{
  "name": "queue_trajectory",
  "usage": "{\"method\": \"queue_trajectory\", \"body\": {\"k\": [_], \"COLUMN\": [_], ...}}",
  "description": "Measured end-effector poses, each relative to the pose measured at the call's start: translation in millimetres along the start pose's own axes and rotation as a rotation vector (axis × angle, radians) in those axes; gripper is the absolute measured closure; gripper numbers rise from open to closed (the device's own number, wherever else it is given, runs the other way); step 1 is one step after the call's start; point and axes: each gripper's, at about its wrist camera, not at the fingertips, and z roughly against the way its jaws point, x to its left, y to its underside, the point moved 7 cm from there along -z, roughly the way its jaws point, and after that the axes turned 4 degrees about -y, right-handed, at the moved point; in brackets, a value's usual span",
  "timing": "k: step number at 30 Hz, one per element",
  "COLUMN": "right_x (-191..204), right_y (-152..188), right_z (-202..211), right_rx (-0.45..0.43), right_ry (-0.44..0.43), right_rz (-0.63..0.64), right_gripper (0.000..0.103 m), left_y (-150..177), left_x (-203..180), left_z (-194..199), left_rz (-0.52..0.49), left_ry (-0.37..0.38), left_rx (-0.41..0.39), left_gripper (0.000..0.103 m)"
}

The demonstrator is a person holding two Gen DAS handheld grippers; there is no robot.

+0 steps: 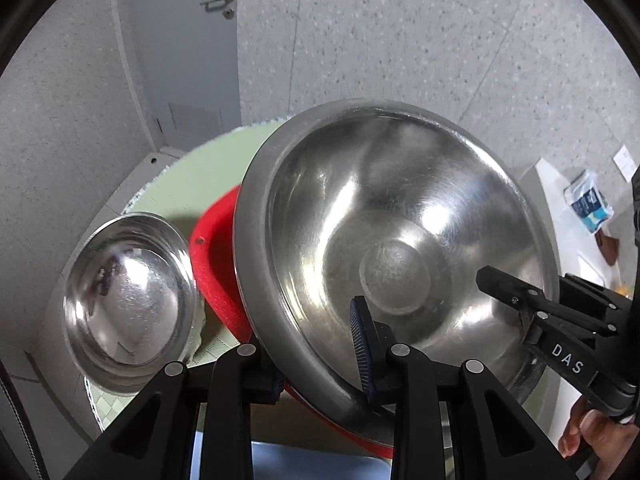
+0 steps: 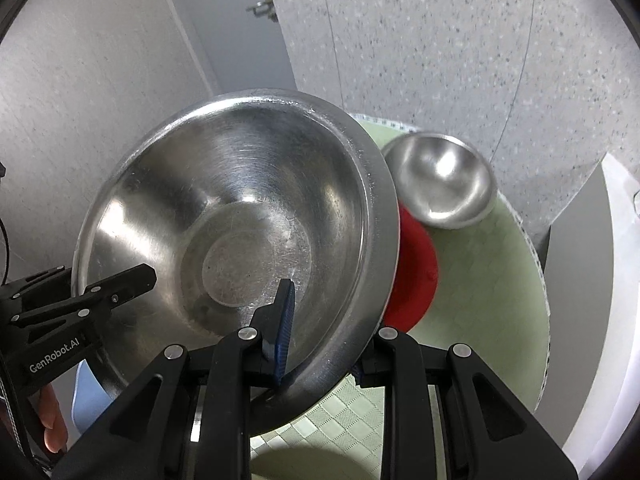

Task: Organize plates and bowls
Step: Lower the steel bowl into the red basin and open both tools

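Observation:
A large steel bowl (image 1: 400,248) is held up between both grippers, above the table. My left gripper (image 1: 320,364) is shut on its rim, one blue-padded finger inside the bowl and one outside. My right gripper (image 2: 320,344) is shut on the opposite rim of the same bowl (image 2: 232,216); it also shows in the left wrist view (image 1: 532,316). A red plate (image 1: 216,272) lies under the bowl on the green mat and shows in the right wrist view (image 2: 416,272). A smaller steel bowl (image 1: 128,300) sits beside it, also seen in the right wrist view (image 2: 440,180).
A round table with a pale green checked mat (image 2: 480,300) carries the dishes. A speckled grey wall and a grey door (image 1: 180,60) stand behind. A white counter with a blue-and-white packet (image 1: 588,200) is at the right. A light blue object (image 2: 86,400) lies below the bowl.

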Motion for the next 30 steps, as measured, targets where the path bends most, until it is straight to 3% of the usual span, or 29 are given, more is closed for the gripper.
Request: {"method": "queue_trajectory", "body": {"k": [4,10,12,14,17,21,23,26,30], "right_x": [-4,1,4,5,6,2,0,-2,1], "right_y": [-1,1,3,2,0,1,1,2,3], "right_z": [-10,-10,-7,-4,0,2,8,23,45], "right_rx": [0.025,0.035,0.036,0.029,0.016,0.011,-0.007,-0.043,-0.1], "right_ry": [0.016,0.02,0.005,-0.004,-0.004,-0.023,-0.026,-0.03,-0.03], "right_rz": [0.003,0.006,0.003,0.003,0.014,0.016,0.011,0.01,0.03], "right_gripper": [0.076,0.075,0.068,0.058,0.047,0.045,0.044,0.041,0.04], "left_y": [1,-6,-7,-8,-10,-7,-6,-3,7], "left_x": [-1,-4,-8,-9,-12,-15,-17,-13,-5], "left_z": [-19,-26,-25,-23,-20,-13,-4,17,42], "left_rz": [-0.012,-0.013,-0.008,-0.001,-0.002,0.009,0.018,0.023,0.071], "left_ry": [-0.006,-0.004,0.003,0.0,-0.008,-0.022,-0.018,-0.082,-0.115], "left_rx": [0.042,0.043,0.045,0.035,0.029,0.024,0.003,-0.059,-0.105], "left_gripper": [0.077,0.075,0.071,0.057,0.05,0.045,0.029,0.014,0.014]}}
